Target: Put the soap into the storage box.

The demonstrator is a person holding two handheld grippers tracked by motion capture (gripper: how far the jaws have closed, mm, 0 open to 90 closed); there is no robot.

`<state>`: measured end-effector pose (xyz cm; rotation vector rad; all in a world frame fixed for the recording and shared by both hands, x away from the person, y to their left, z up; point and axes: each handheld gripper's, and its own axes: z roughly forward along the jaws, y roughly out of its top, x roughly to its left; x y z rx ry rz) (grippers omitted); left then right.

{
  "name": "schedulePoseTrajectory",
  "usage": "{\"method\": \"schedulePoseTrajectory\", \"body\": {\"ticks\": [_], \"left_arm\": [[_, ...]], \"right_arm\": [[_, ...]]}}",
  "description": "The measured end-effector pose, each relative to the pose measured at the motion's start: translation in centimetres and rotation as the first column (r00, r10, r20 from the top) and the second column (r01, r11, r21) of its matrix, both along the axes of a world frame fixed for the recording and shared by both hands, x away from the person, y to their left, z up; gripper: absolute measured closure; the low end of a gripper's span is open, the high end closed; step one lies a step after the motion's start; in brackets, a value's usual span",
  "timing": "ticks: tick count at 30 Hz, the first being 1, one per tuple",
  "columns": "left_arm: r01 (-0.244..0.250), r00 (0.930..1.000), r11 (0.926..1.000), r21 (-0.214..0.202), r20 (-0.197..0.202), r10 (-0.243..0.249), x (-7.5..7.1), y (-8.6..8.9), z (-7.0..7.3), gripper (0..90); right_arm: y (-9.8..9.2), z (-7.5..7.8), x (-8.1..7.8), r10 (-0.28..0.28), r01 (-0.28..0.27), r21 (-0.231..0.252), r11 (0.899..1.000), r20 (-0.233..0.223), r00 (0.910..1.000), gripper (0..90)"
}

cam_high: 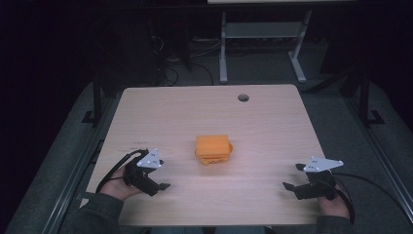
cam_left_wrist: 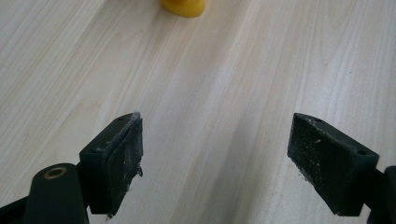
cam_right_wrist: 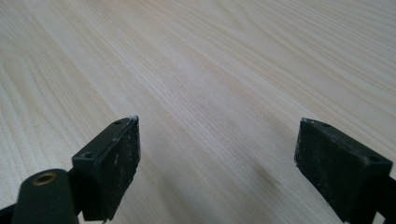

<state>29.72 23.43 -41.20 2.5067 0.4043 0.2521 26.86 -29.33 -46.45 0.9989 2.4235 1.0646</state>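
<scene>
Starting from your left gripper (cam_high: pixel 163 185): jaws are spread wide with nothing between them, low over the table (cam_high: pixel 272 122) near its near-left edge, tips aimed right and a bit far. In the left gripper view bare wood sits between the pads (cam_left_wrist: pixel 122 154), and a sliver of the orange block (cam_left_wrist: pixel 183 7) pokes in at the top edge, so you're roughly lined up on it but well apart. Right gripper (cam_high: pixel 288 186) mirrors that at the near right: jaws equally wide, empty, tips pointing left, plain wood grain ahead of its pads (cam_right_wrist: pixel 116 156). The orange block (cam_high: pixel 213 149) sits mid-table, between the two grippers and farther out, with what looks like a rounded rim sticking out on its right side. My read: you're at the approach step. Bring one gripper in level, centre the block between the pads before closing, and grip across the flat sides, not the rounded bit. Keep the idle gripper and its cable clear of the path.
</scene>
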Motion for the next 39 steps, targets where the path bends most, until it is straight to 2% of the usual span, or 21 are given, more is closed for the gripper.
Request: {"method": "schedulePoseTrajectory", "body": {"ticks": [2, 9, 14, 31, 39], "left_arm": [[-0.006, 1.0000, 1.0000, 0.005, 0.002, 0.006, -0.1, 0.1, -0.1, 18.2], [-0.026, 0.9996, 0.9995, -0.020, 0.003, 0.026, -0.5, 0.5, -0.6, 17.5], [-0.034, 0.9993, 0.9992, -0.023, 0.014, 0.034, -0.8, 0.8, -0.9, 17.5], [-0.051, 0.9986, 0.9984, -0.024, 0.015, 0.051, -1.2, 1.4, -1.8, 17.5], [-0.073, 0.9971, 0.9961, -0.051, 0.020, 0.074, -1.3, 1.9, -2.6, 17.5]], "right_arm": [[0.0, 0.0, 0.0, 0.000, 0.000, 0.003, 1.000, -0.002, 1.0000, 13.7], [0.0, 0.0, 0.0, -0.003, 0.003, 0.005, 1.000, -0.001, 1.0000, 13.7], [0.0, 0.0, 0.0, -0.002, 0.002, 0.000, 1.000, -0.001, 1.0000, 13.7], [0.0, -0.1, 0.0, 0.000, 0.000, 0.001, 1.000, -0.004, 1.0000, 13.7], [-0.1, -0.1, 0.0, -0.002, 0.002, 0.004, 1.000, -0.005, 1.0000, 13.7]]}}
